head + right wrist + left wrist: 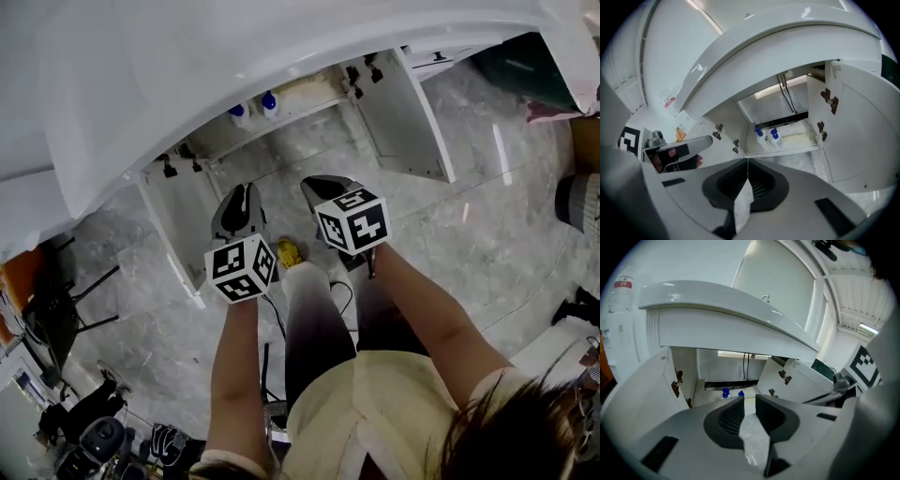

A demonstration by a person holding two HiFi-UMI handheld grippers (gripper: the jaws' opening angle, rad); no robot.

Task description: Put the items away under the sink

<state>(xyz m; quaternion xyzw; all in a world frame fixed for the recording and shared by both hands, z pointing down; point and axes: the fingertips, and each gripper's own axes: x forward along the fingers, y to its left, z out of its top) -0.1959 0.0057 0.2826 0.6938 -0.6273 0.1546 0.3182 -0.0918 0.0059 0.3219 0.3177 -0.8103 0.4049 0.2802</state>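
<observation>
The under-sink cabinet stands with both doors open. Two white bottles with blue caps stand at the back of its floor, with a pale long item beside them. The same bottles show in both gripper views. My left gripper hangs in front of the cabinet above the floor; in the left gripper view the left gripper has a narrow gap between its jaws and holds nothing. My right gripper hangs next to it, and in the right gripper view this gripper has its tips together, empty.
The white sink top overhangs the cabinet. The left door and right door swing out over the marble floor. Pipes drop behind the bottles. A yellow thing lies by the person's legs. A black chair stands at left.
</observation>
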